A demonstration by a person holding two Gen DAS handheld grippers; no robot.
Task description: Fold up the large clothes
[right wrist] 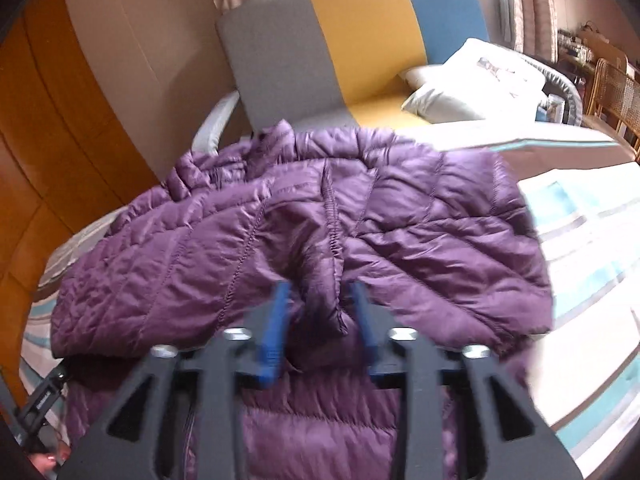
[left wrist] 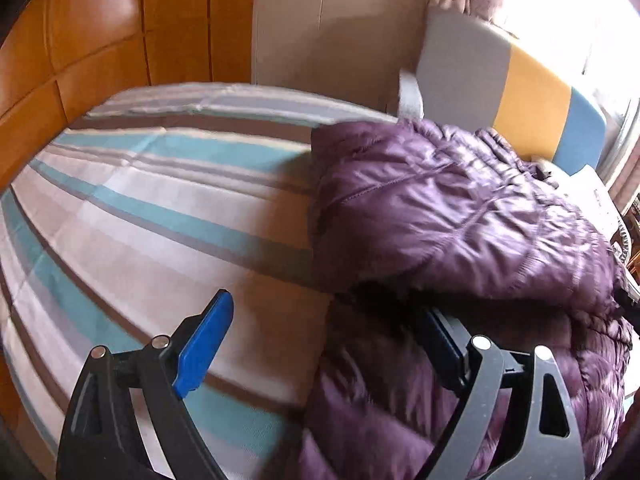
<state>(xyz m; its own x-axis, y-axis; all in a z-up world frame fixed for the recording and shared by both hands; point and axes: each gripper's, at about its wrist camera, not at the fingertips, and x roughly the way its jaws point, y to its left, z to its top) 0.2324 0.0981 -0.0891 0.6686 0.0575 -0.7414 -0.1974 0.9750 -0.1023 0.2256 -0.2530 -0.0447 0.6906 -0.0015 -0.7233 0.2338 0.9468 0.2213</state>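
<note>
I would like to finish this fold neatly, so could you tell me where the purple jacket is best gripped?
Probably the purple jacket at its loose folded-over edge nearest the camera, approached from the near side of the bed; that flap lifts off the layer below, so jaws can close over it.

My left tongs point steeply downward with the jaws spread wide; the left blue pad stands clear in the open, while the right one is half buried in shadow under a purple fold, so I cannot say whether it touches anything. My right tongs also tilt down and forward, jaws about halfway apart, blue pads either side of a raised ridge of purple jacket. The picture is blurred there, but the pads seem to stand just off the fabric rather than pinching it. At the lower left edge of the right view, fingertips show.
</note>
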